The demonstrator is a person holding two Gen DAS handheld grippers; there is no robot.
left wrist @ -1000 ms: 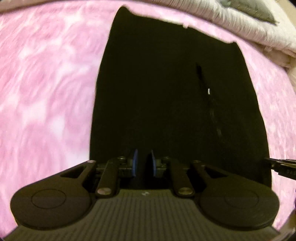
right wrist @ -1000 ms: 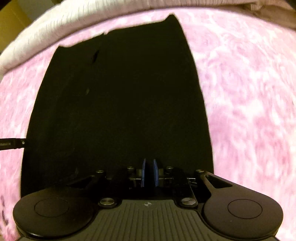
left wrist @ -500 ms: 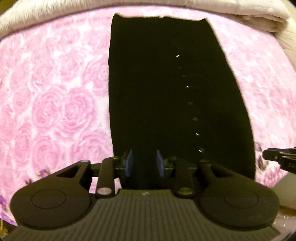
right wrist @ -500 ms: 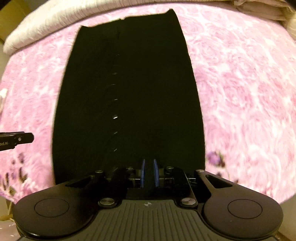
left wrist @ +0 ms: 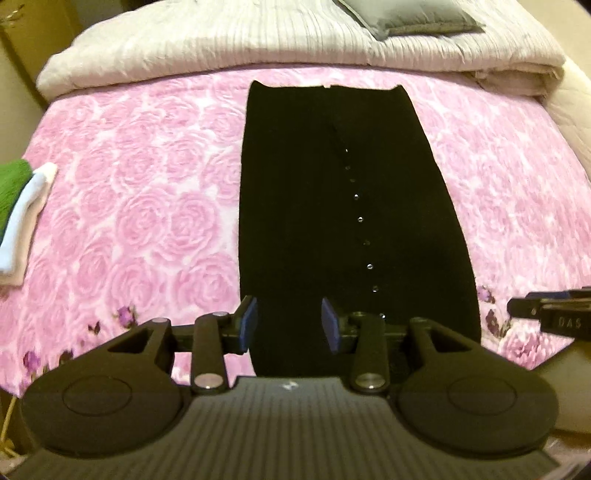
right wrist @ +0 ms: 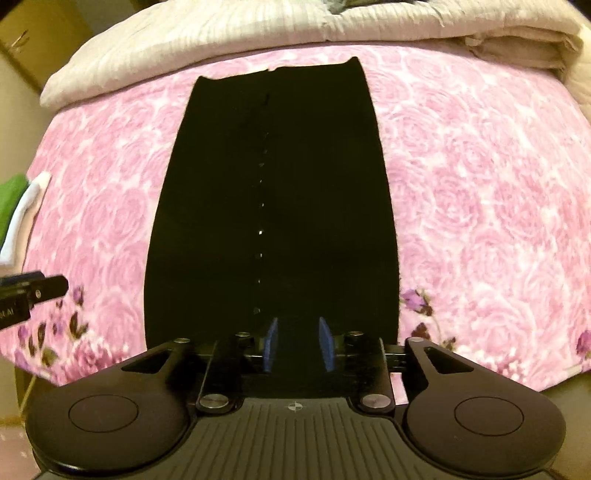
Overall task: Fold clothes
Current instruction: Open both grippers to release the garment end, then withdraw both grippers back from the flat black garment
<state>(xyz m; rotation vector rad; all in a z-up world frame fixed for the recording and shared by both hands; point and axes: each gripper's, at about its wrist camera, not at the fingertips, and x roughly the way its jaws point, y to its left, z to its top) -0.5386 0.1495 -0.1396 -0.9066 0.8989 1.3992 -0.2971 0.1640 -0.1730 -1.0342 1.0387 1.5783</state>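
A black garment [left wrist: 332, 192] with a line of small shiny buttons lies flat and long on the pink rose-print bedspread [left wrist: 147, 206]; it also shows in the right wrist view [right wrist: 273, 206]. My left gripper [left wrist: 289, 323] is open and empty over the garment's near left edge. My right gripper [right wrist: 298, 347] is open and empty over the garment's near edge, right of the button line. Each gripper's side shows at the edge of the other's view.
A folded white quilt [left wrist: 258, 40] and a grey pillow [left wrist: 410, 14] lie at the far end of the bed. A stack of folded green and white clothes [left wrist: 18, 210] sits at the left edge. The bed's near edge is just under the grippers.
Both grippers have opened and let go of the garment, and have pulled back toward the near edge of the bed. The garment now lies flat and stretched out.
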